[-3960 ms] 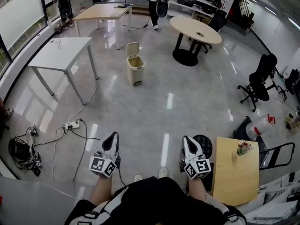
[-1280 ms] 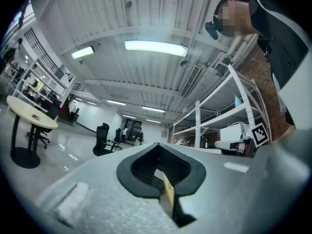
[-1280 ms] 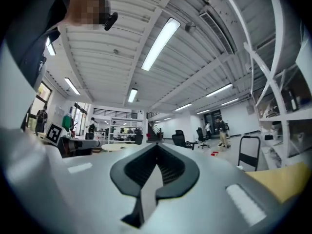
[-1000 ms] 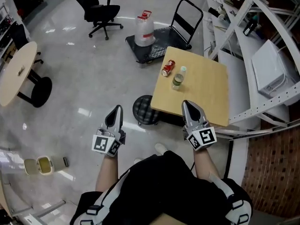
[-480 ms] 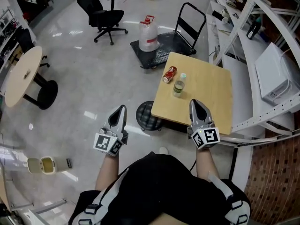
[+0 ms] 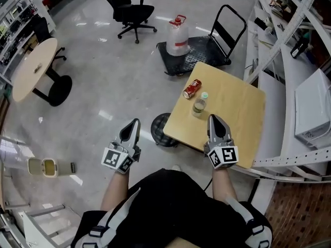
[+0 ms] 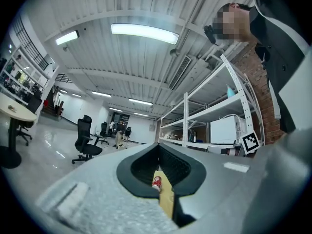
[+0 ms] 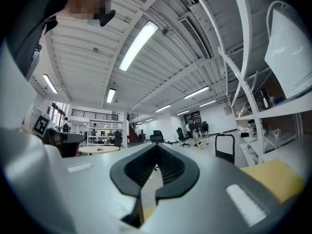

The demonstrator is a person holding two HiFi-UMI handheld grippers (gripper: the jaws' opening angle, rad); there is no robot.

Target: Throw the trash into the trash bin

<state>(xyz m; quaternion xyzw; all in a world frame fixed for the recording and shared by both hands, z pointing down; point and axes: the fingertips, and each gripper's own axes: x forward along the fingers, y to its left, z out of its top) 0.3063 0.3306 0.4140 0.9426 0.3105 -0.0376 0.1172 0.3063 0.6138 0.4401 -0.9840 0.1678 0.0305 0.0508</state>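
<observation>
A red can [image 6: 192, 89] lies on its side on the square wooden table [image 6: 232, 105]. A small bottle [image 6: 199, 105] with a pale cap stands just beside it. My right gripper [image 6: 214, 121] is shut and empty; it hovers over the table's near edge, a short way behind the bottle. My left gripper [image 6: 131, 126] is also shut and empty and hangs over the floor left of the table. The beige trash bin [image 6: 44, 168] with its lid open stands far off at the lower left. In the left gripper view the can [image 7: 156, 182] shows through the slit of the left gripper [image 7: 158, 147].
A black round stool [image 6: 160, 129] sits at the table's left edge. Beyond are a flat cart [image 6: 207, 45] with a water jug [image 6: 178, 38], an office chair [image 6: 126, 6] and a round table [image 6: 35, 68]. White shelving [image 6: 289, 61] runs along the right.
The view swung from the bin to the wooden table. Over the last second the table, can and bottle have come closer, and my right gripper has moved over the table's near edge.
</observation>
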